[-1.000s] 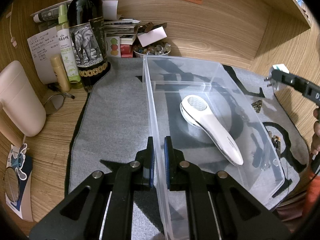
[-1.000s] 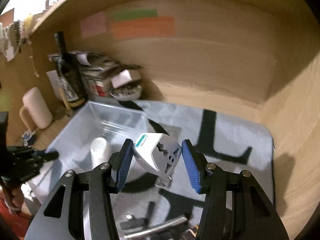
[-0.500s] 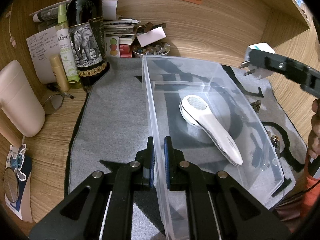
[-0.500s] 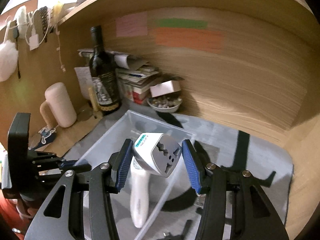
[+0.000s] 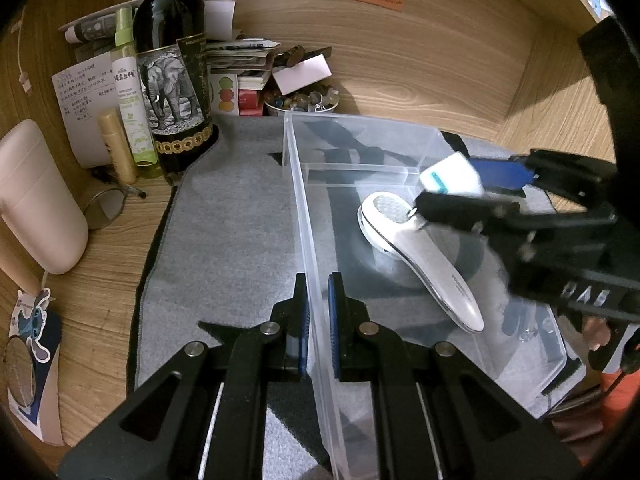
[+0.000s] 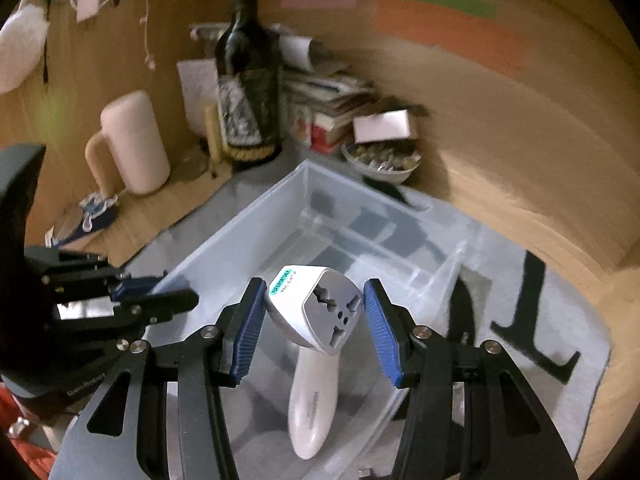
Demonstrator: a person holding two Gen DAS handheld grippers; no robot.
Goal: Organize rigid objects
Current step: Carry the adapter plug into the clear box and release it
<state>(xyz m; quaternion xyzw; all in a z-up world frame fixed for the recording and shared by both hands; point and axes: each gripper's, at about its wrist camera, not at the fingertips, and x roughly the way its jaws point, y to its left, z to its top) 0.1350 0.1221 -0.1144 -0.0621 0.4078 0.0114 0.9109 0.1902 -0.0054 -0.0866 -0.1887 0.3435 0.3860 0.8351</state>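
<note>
— Both claws are busy, look. Left gripper (image 5: pixel 318 320) has its blue pads pinched tight on the near wall of the clear bin (image 5: pixel 400 148), one pad inside, one outside.

— And the other?

— Right gripper (image 6: pixel 314 320) carries one white travel adapter (image 6: pixel 316 308), socket face toward its camera. The jaws stand about half spread, and the adapter sits between the pads, up in the air over the bin. From the left camera you see that same adapter (image 5: pixel 450 178) hanging just above the head of the white handheld device (image 5: pixel 416 252).

— How many things are in the bin?

— One, that device, lying flat on the floor of the larger section. A clear divider crosses the far end; behind it I can't tell what's there.

— Anything only one camera catches?

— The right view shows the black shapes printed on the grey mat (image 6: pixel 560 320) beyond the bin. The left view shows the clutter sharply: one wine bottle (image 5: pixel 172 80) with an elephant label, one green spray bottle (image 5: pixel 132 92), one bowl of beads (image 5: pixel 304 100).
</note>
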